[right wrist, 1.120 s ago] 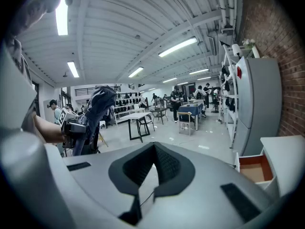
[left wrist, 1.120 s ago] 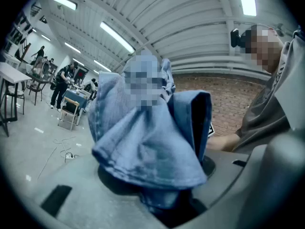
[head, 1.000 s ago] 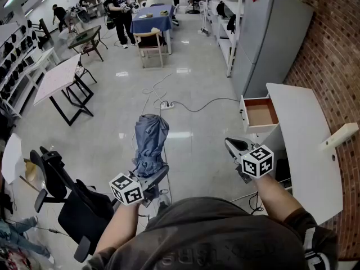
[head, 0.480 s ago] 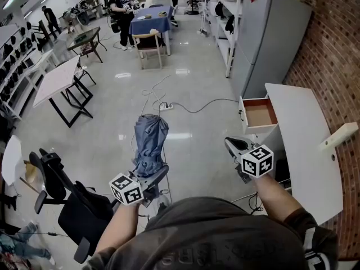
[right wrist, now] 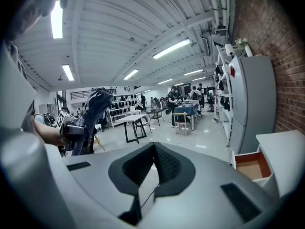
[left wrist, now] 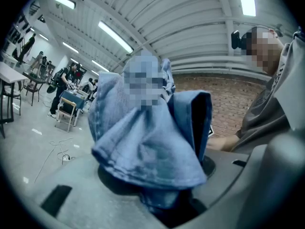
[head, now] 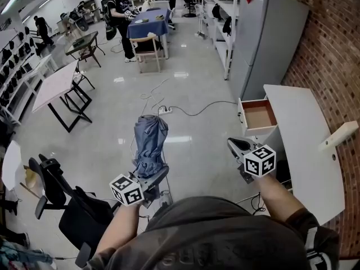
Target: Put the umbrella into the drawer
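Observation:
The umbrella (head: 149, 145) is a folded blue bundle standing up out of my left gripper (head: 154, 176), which is shut on its lower end. In the left gripper view the blue fabric (left wrist: 147, 142) fills the space between the jaws and hides the pads. My right gripper (head: 233, 144) hangs in the air to the right, shut and holding nothing; its pads meet at the tip (right wrist: 153, 147). The drawer (head: 259, 114) stands pulled out of the white desk (head: 306, 145), ahead and to the right of the right gripper, its brown inside bare. The right gripper view also shows the drawer (right wrist: 252, 163) and the umbrella (right wrist: 95, 106).
A tall grey cabinet (head: 270, 38) stands beyond the desk along a brick wall. A black office chair (head: 67, 201) is close at my left. Cables and a power strip (head: 166, 107) lie on the floor ahead. Tables, chairs and people fill the far room.

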